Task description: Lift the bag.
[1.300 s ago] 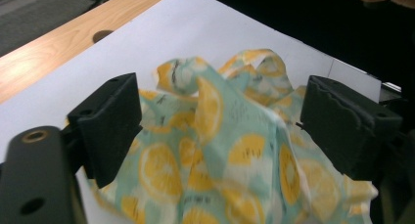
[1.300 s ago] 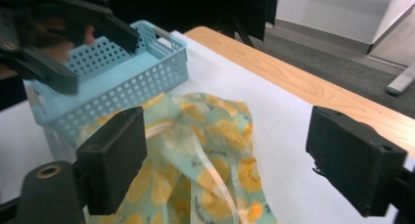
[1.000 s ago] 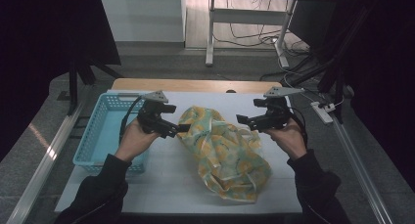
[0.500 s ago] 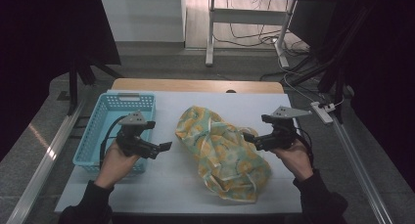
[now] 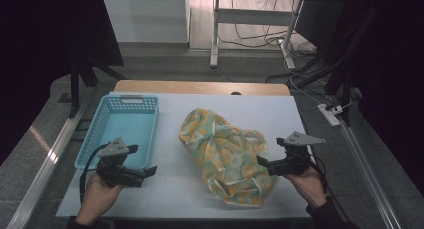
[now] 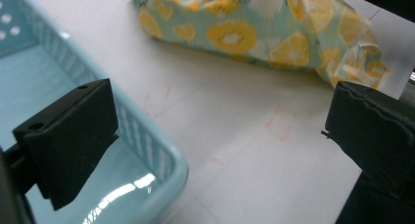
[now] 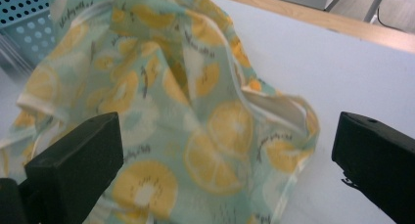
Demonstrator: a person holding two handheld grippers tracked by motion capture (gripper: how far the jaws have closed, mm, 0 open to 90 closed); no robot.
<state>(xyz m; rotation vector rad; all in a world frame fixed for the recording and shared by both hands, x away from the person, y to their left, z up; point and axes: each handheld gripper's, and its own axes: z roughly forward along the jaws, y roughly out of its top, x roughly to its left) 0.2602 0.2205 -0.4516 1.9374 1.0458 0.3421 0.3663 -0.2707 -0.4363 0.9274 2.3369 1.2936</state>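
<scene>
One cloth (image 5: 227,156) lies crumpled on the tabletop (image 5: 280,114), a thin, soft fabric in pale mint printed with yellow lemon slices and edged with a cream hem; it bunches into loose folds and a rounded heap, lying lengthways from the middle of the surface toward the near edge. One basket (image 5: 125,124) stands at the left, just beside the cloth but apart from it: light blue plastic, rectangular, with walls pierced by rows of small round holes and a smooth, glossy floor that catches the light. The tabletop is a flat, matte white sheet with a wooden strip along its far edge (faint red marks show on it in the left gripper view).

Two claws are in play, one per hand. The left claw (image 5: 145,173) sits at the near corner of the basket, its two blocky black jaws spread wide, holding nothing. The right claw (image 5: 264,165) is at the cloth's right edge, its jaws likewise wide apart with the fabric in front of them, nothing pinched. Each carries one grey three-cornered plate and one black cable
</scene>
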